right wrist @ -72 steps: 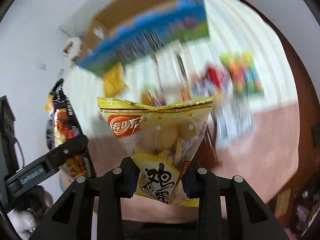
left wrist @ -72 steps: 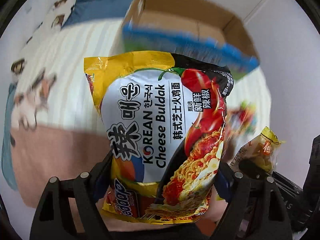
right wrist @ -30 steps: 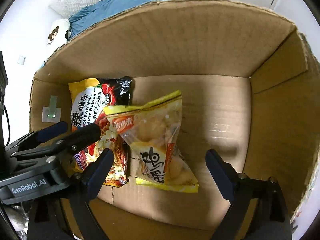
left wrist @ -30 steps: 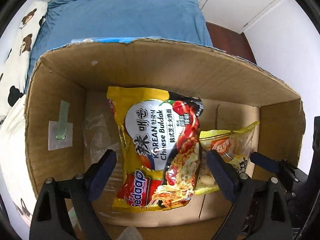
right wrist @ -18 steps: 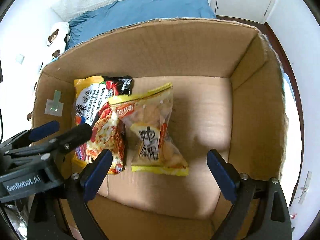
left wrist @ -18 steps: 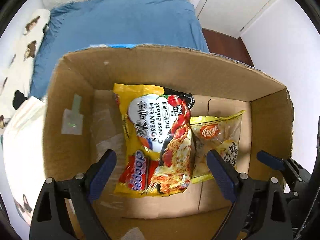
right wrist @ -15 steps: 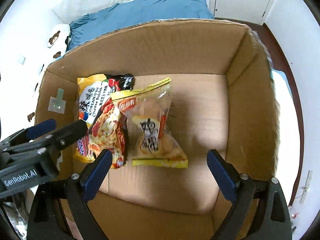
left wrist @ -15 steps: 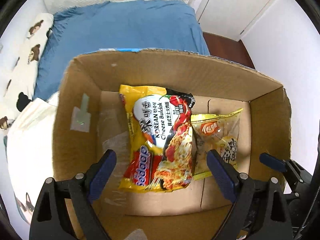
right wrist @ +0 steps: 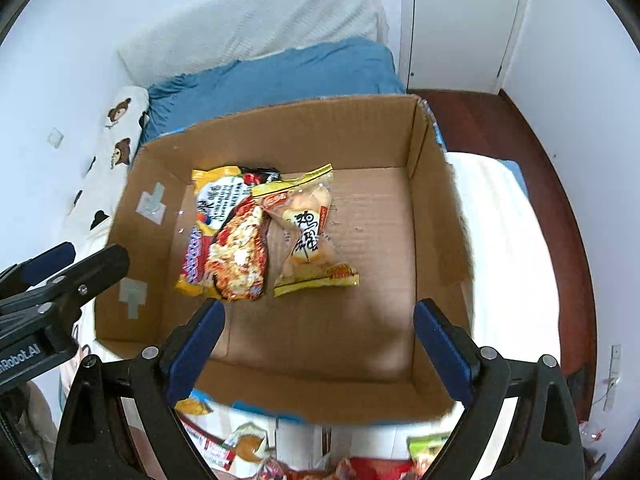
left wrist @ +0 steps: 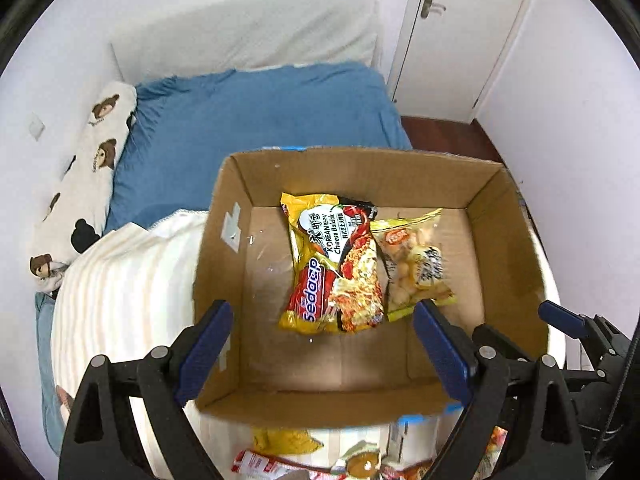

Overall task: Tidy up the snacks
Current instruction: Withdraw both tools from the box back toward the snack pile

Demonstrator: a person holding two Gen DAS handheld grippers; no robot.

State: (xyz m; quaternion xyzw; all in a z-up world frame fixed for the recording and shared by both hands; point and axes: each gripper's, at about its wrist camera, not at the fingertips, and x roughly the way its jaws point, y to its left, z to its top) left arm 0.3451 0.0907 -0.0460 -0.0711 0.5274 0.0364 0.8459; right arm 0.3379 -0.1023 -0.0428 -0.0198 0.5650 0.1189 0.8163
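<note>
An open cardboard box (left wrist: 224, 216) (right wrist: 432, 208) sits on the bed. Inside lie a yellow Korean Cheese Buldak noodle packet (left wrist: 332, 272) (right wrist: 228, 236) and, right of it, a yellow bag of puffed snacks (left wrist: 416, 264) (right wrist: 308, 240). My left gripper (left wrist: 320, 348) is open and empty, above the box's near edge. My right gripper (right wrist: 320, 344) is open and empty, also above the near edge. The left gripper's fingers (right wrist: 80, 268) show at the left of the right wrist view, and the right gripper's fingers (left wrist: 560, 316) at the right of the left wrist view.
More snack packets lie on the striped cream blanket (left wrist: 120, 280) in front of the box (left wrist: 280, 460) (right wrist: 248, 444). A blue pillow (left wrist: 248, 120) and a bear-print pillow (left wrist: 88, 168) lie behind. White walls and a door (left wrist: 460, 32) stand beyond; dark floor (right wrist: 500, 128) at right.
Both grippers let go of their packets into the box, then drew back and up. The box now looks smaller and more of the bed shows.
</note>
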